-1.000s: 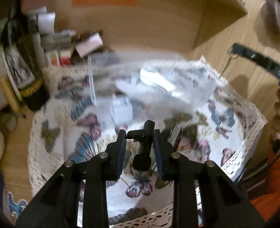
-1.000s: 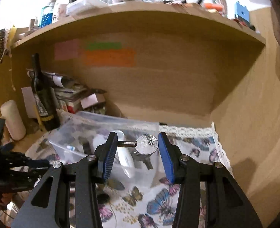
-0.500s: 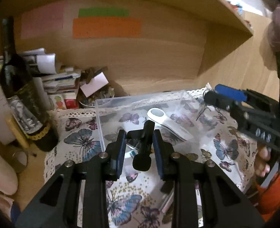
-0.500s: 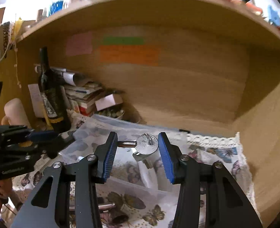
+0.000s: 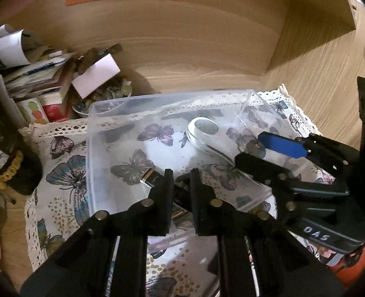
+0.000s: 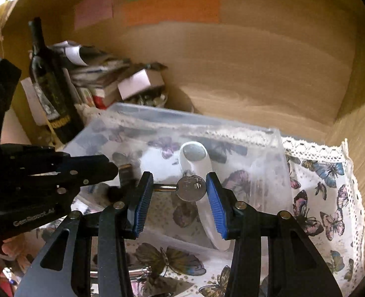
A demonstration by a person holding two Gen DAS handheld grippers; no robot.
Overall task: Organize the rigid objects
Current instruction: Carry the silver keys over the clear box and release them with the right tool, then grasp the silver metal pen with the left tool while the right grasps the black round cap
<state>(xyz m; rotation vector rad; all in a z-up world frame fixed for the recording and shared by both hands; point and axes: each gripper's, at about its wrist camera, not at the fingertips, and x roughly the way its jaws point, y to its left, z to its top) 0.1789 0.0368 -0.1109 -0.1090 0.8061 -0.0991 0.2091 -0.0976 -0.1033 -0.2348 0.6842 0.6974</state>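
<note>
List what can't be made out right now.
- Left wrist: whether the left tongs hold anything; the gap is dark.
- Left wrist: black gold-banded item, mostly behind a tong finger.
- Right wrist: lower end of the white device, behind key and right tongs.
- Right wrist: bottle label, blurred.

The left gripper (image 5: 181, 185) had matte black fingers with silver screws; the right gripper (image 6: 180, 198) wore ribbed blue pads beside its black arms.
</note>
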